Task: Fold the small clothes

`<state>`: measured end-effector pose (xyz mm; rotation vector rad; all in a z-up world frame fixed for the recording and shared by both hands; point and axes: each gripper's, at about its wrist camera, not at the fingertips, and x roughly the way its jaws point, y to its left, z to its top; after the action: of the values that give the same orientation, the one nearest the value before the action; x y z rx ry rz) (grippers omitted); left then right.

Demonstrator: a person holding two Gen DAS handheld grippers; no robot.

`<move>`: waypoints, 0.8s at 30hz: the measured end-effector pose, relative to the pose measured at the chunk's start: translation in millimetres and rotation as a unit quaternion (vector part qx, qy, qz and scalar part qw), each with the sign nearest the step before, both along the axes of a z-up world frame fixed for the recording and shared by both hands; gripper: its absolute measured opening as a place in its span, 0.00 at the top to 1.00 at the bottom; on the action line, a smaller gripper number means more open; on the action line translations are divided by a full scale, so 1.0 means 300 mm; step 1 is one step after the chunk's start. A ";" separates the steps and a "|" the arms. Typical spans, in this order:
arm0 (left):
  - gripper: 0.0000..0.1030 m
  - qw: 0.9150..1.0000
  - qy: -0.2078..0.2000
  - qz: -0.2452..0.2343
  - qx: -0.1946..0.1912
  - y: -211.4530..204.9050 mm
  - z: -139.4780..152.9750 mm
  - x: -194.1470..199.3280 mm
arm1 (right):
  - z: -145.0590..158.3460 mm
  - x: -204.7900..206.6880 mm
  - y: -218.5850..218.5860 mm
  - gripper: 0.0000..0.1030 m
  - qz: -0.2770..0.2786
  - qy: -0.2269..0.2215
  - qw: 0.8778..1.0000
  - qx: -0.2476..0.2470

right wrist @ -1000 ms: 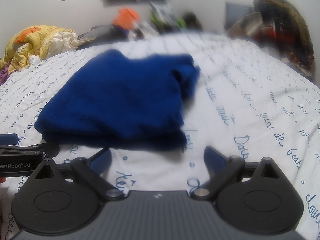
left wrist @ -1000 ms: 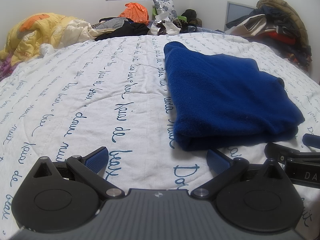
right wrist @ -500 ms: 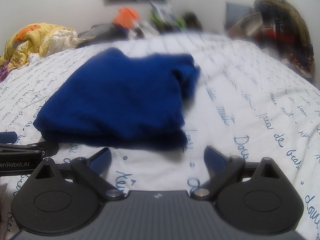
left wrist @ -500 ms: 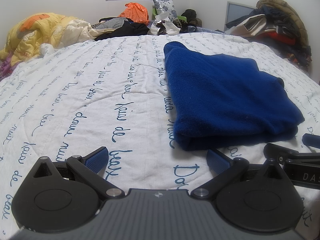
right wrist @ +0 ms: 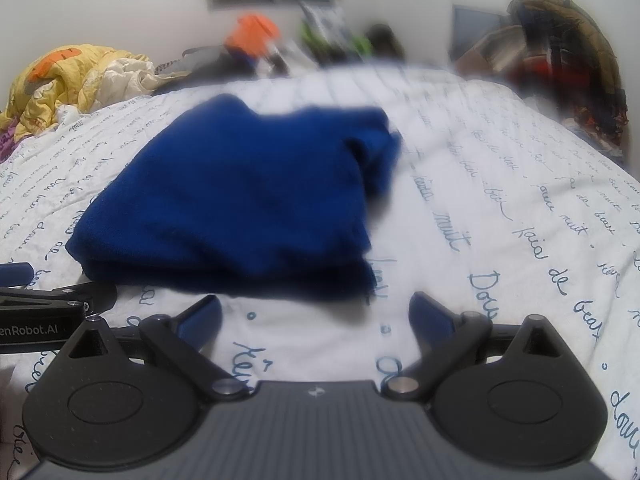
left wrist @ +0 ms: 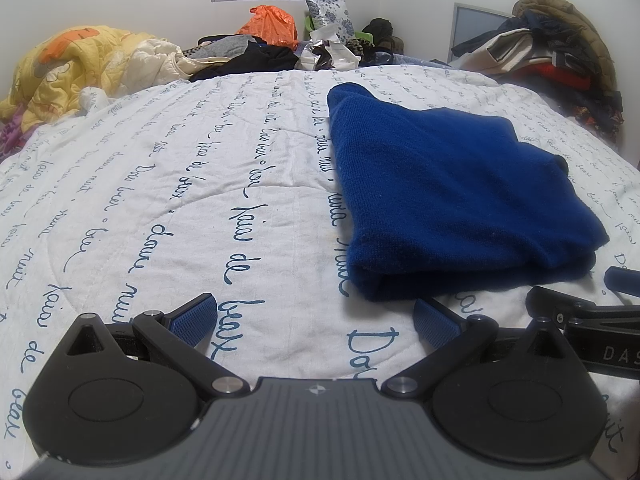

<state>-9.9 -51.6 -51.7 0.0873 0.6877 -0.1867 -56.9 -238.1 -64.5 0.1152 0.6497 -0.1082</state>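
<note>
1. Left wrist view, far left: I see a yellow quilt (left wrist: 60, 68) bunched at the edge of the bed (left wrist: 160, 184), whose white cover carries blue script.
2. At the bottom, my left gripper (left wrist: 316, 314) has its fingers (left wrist: 196, 314) spread wide with nothing between them, low over bare cover.
3. Right of centre lies the blue garment (left wrist: 452, 196), folded into a thick stack flat on the bed; its near folded edge sits just beyond my right-hand finger, not touching that I can tell.
4. At the right edge the other tool pokes in beside the garment's near corner.
5. Behind, an orange bag (left wrist: 270, 26) and a heap of clothes (left wrist: 552, 52) line the wall.
6. Right wrist view, partly blurred: the left tool shows at the left edge; the garment (right wrist: 240, 200) lies left of centre, just ahead of my right gripper (right wrist: 316, 314), whose fingers (right wrist: 434, 316) stand wide apart, empty, over the bed (right wrist: 500, 200).
</note>
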 end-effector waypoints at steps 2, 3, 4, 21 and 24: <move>0.00 1.000 0.000 0.000 0.000 0.002 -0.001 -0.002 | 0.000 0.000 0.000 0.02 0.000 0.000 1.000 0.000; 0.00 1.000 0.000 0.000 0.000 0.002 -0.001 -0.002 | 0.000 0.000 0.000 0.02 0.000 0.000 1.000 0.000; 0.00 1.000 0.000 0.000 0.000 0.002 -0.001 -0.002 | 0.000 0.000 0.000 0.02 0.000 0.000 1.000 0.000; 0.00 1.000 0.000 0.000 0.000 0.002 -0.001 -0.003 | -0.004 0.002 0.002 0.01 0.002 0.002 1.000 -0.003; 0.00 1.000 0.000 0.000 0.000 0.000 0.000 -0.001 | -0.003 0.002 0.004 0.00 0.001 0.002 1.000 -0.003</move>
<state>-10.3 -51.6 -51.7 0.0869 0.6875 -0.1870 -56.1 -236.9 -65.5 0.1076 0.6533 -0.1079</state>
